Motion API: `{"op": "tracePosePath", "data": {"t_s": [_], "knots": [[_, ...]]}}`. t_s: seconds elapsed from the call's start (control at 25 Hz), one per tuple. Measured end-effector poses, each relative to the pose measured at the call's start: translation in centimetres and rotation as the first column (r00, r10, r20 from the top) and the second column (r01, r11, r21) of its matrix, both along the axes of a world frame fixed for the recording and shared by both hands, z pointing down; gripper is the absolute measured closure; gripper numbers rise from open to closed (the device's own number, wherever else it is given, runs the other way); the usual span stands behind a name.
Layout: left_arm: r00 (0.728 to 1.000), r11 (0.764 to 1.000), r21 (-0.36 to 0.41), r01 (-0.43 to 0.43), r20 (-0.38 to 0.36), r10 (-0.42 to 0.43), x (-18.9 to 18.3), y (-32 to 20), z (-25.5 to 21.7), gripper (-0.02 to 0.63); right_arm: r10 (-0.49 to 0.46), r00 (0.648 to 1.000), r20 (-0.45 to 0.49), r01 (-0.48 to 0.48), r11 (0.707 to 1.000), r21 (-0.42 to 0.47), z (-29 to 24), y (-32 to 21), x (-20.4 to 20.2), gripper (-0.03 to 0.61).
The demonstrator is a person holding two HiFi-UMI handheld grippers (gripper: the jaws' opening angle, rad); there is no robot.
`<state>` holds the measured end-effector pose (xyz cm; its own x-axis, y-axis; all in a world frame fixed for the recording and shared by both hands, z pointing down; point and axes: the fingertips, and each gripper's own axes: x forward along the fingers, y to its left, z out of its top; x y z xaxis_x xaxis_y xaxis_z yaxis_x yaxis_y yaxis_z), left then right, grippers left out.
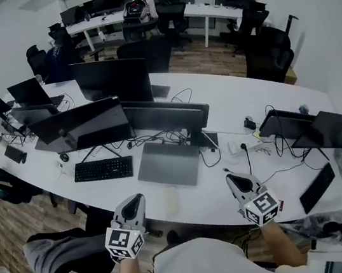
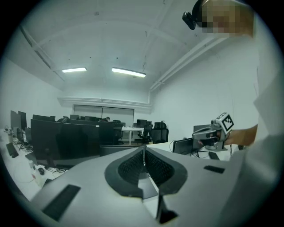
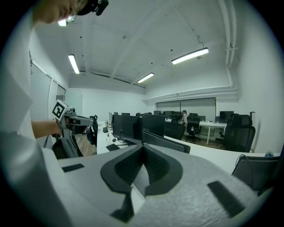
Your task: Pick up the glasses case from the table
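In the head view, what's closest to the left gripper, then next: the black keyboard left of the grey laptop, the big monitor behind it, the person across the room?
1. Black keyboard, just ahead of the left gripper.
2. Big monitor, farther back on that desk.
3. Person, seated at the far desks.

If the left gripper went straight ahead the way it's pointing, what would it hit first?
Most likely the grey laptop on the table ahead of the left gripper; if it passes above that, the dark monitor behind. Depth is unclear.
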<state>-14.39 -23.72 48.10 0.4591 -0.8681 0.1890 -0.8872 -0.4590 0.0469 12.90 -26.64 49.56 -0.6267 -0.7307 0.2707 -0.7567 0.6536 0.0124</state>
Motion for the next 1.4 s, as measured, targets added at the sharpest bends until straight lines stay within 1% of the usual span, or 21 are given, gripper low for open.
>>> {"op": "tracePosePath", "data": {"t_s": [0.12, 0.28, 0.32, 0.36, 0.4, 0.44, 0.52, 0.68, 0.96, 1.4], "knots": [[1.000, 1.000, -0.002, -0.022, -0.016, 0.022, -0.7, -1.3, -0.1, 0.600, 0.014, 1.000, 0.000, -0.014, 1.000, 0.005, -0.6, -0.6, -0.8, 0.580], [0.997, 0.999, -0.008, -0.051, -0.059, 0.050, -1.2, -2.5, -0.2, 0.595, 0.030, 0.999, 0.019, -0.030, 1.000, 0.003, -1.3, -1.3, -1.5, 0.580], [0.995, 0.997, -0.019, -0.077, -0.072, 0.075, -1.0, -2.7, -0.2, 0.531, 0.033, 0.999, 0.019, -0.033, 0.999, 0.005, -1.4, -1.4, -1.6, 0.580], [0.991, 0.993, -0.034, -0.109, -0.084, 0.106, -0.6, -2.9, -0.1, 0.398, 0.037, 0.999, 0.018, -0.037, 0.999, 0.007, -1.5, -1.6, -1.7, 0.580], [0.987, 0.990, -0.049, -0.136, -0.093, 0.131, -0.3, -3.0, 0.0, 0.330, 0.041, 0.999, 0.020, -0.041, 0.999, 0.007, -1.6, -1.7, -1.7, 0.580], [0.985, 0.987, -0.058, -0.150, -0.095, 0.144, 0.0, -3.1, 0.1, 0.274, 0.046, 0.999, 0.024, -0.046, 0.999, 0.005, -1.5, -1.7, -1.6, 0.580], [0.986, 0.986, -0.065, -0.150, -0.084, 0.145, 0.0, -3.5, 0.4, 0.243, 0.054, 0.998, 0.026, -0.054, 0.999, 0.001, -1.4, -1.9, -1.6, 0.580], [0.987, 0.988, -0.066, -0.143, -0.090, 0.137, -0.2, -4.2, 0.6, 0.232, 0.063, 0.998, 0.018, -0.063, 0.998, 0.003, -1.3, -2.2, -1.7, 0.580], [0.987, 0.988, -0.072, -0.139, -0.087, 0.133, -0.3, -5.3, 1.4, 0.232, 0.085, 0.996, 0.008, -0.085, 0.996, 0.000, -0.8, -2.7, -1.1, 0.580], [0.987, 0.977, -0.148, -0.154, -0.077, 0.144, -0.1, -6.6, 5.2, 0.232, 0.115, 0.993, -0.009, -0.116, 0.992, -0.041, 1.3, -3.3, -1.2, 0.580]]}}
